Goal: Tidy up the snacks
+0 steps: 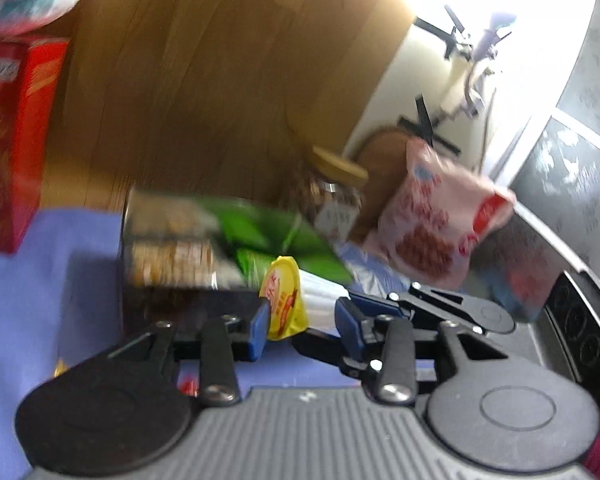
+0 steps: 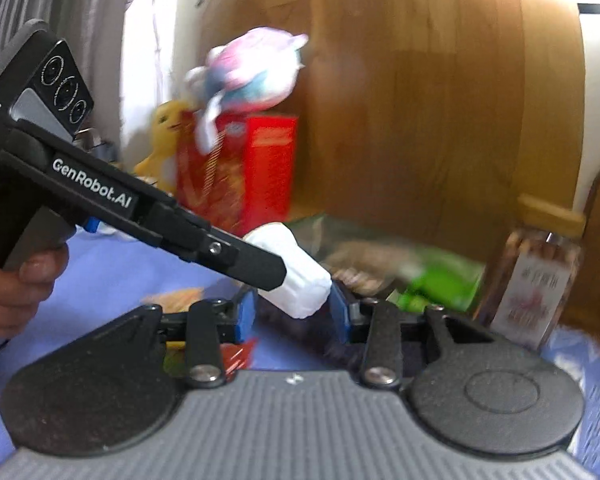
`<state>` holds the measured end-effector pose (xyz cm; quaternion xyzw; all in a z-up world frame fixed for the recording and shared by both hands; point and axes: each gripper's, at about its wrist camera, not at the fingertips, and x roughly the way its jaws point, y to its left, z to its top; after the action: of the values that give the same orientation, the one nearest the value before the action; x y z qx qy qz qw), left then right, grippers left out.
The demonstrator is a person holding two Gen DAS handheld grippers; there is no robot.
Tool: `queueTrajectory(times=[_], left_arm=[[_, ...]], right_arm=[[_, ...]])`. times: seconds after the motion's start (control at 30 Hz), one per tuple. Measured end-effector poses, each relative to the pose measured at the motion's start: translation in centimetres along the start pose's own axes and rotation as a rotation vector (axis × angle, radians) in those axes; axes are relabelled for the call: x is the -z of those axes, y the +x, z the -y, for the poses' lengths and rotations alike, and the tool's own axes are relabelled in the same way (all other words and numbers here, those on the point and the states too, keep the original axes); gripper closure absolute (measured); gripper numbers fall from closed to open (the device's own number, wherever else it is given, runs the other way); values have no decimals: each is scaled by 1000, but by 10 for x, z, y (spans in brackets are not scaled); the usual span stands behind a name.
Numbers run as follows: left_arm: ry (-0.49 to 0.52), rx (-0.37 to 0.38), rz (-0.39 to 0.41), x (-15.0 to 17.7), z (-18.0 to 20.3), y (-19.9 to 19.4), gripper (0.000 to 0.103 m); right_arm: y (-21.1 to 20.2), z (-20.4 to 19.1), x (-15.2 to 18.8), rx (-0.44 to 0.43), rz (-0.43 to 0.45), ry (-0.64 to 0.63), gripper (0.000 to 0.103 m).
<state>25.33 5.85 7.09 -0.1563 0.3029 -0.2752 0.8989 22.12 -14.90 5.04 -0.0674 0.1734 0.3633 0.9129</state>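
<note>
While both jaws clamp one jelly cup [image 1: 300, 300], sorting seems barely begun: red box [image 1: 12, 140], green packet [image 1: 260, 232], jar [image 2: 536, 280] lie scattered mid-frame.

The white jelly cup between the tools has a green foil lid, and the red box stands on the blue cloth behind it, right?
Not quite: the white jelly cup has a yellow foil lid, not green, as the left wrist view shows. The green belongs to the packets in the clear box behind it. The red box does stand on the blue cloth.
</note>
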Motion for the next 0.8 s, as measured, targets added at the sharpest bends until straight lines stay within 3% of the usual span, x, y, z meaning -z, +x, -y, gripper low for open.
queueTrajectory(times=[0.17,0.3,0.4,0.5,0.63,0.8], left_arm=[[-15,8,8,-24,-8,42,66],[-15,-68,2,-27,-10,71,66],[-31,-56,0,-25,-11,65,66],[-13,-40,43,-19,-9,31,66],[-48,-55,74,4,-18,-19,66],[-191,-109,15,60,-45,-56,66]], right_arm=[[26,32,-11,92,-15,-11,60],[42,46,-9,141,-32,1,59],[40,44,-7,138,-28,9,59],[17,31,-2,138,23,2,59],[-14,11,12,13,34,83,59],[-20,-8,41,-157,-106,240,59]])
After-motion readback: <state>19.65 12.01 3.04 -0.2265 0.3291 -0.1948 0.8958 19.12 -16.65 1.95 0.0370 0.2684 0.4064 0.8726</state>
